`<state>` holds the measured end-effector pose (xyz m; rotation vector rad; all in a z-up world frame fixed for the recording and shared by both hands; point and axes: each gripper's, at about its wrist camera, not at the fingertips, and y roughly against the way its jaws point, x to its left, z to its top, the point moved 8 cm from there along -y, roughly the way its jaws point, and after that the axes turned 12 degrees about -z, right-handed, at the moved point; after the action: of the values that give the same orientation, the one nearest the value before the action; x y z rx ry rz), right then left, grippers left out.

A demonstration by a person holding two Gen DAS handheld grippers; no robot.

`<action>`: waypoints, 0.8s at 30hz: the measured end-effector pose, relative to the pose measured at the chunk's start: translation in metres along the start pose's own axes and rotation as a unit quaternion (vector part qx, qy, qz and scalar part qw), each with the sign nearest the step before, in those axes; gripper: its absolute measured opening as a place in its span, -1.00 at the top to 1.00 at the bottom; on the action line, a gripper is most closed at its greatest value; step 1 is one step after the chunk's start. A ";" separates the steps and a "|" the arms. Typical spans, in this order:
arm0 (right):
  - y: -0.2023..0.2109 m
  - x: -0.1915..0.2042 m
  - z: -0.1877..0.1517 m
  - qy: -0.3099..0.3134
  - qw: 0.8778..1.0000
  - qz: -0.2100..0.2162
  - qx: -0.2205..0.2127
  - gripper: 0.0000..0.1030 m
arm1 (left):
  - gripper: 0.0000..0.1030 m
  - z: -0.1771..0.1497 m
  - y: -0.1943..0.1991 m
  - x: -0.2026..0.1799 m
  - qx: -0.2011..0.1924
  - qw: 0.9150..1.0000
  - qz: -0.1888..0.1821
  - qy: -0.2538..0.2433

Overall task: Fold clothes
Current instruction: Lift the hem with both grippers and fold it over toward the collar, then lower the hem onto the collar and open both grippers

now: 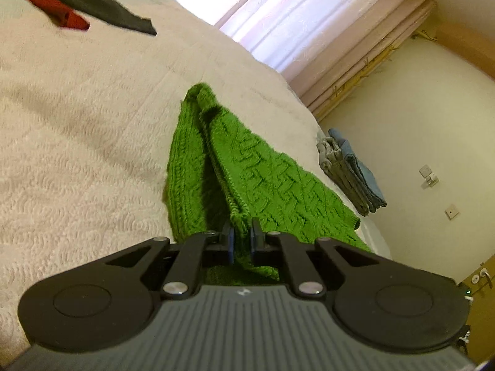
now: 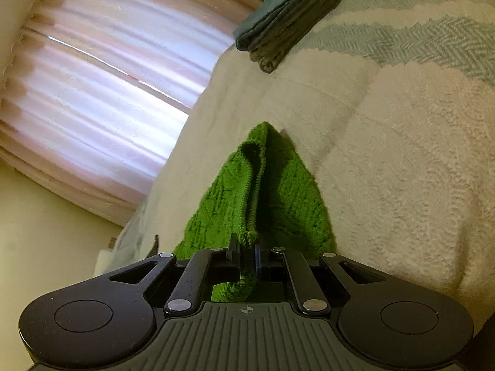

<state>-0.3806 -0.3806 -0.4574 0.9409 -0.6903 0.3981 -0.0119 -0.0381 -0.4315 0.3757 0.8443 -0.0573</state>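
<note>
Both tongs pinch edges of a green knitted garment (image 1: pixel 247 173): left tongs (image 1: pixel 242 238), right tongs (image 2: pixel 247 249). It hangs forward and down from them onto the bed (image 1: pixel 77 117).

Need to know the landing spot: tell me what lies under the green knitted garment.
Under the green knitted garment, the cream bedspread shows all round it. The patch directly beneath is covered, so nothing there can be checked. Each hand-held gripper, left and right, pinches an edge.

Cream bedspread (image 1: pixel 77 130), pink curtains (image 1: pixel 309 15), wall sockets (image 1: pixel 428 177), wooden door (image 1: pixel 482 290)
</note>
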 end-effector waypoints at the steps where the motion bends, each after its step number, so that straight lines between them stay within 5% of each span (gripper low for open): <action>1: 0.002 -0.005 -0.002 0.001 1.000 -0.005 -0.002 0.88 | 0.88 0.000 0.000 -0.002 -0.002 1.000 0.001 -0.007; 7: -0.010 -0.028 -0.015 -0.014 0.999 -0.028 0.017 0.88 | 0.87 -0.016 -0.004 -0.003 0.012 0.999 0.024 -0.040; 10: -0.012 -0.024 -0.020 0.040 0.998 -0.046 0.013 0.87 | 0.84 -0.023 -0.009 0.007 0.030 0.998 0.044 -0.043; 12: -0.006 -0.015 -0.018 0.092 0.994 -0.058 0.012 0.52 | 0.79 -0.025 -0.010 0.011 0.038 0.997 0.047 -0.037; 13: -0.003 -0.010 -0.016 0.117 0.991 -0.068 0.006 0.14 | 0.76 -0.022 -0.007 0.010 0.043 0.997 0.045 -0.034; 15: 0.003 0.003 -0.004 0.167 0.980 -0.102 -0.030 -0.29 | 0.69 -0.015 -0.003 0.008 0.053 0.997 0.042 -0.029; 20: -0.008 0.055 0.025 0.289 0.944 -0.119 -0.104 -0.26 | 0.55 0.042 0.006 -0.001 0.023 0.992 0.070 -0.107; 24: -0.050 0.102 0.035 0.367 0.918 -0.094 -0.120 0.05 | 0.56 0.093 -0.025 -0.014 0.012 0.979 0.073 -0.191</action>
<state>-0.2904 -0.4348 -0.4025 0.5489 0.0445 0.4457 0.0410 -0.0948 -0.3726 0.4322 0.4342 -0.0022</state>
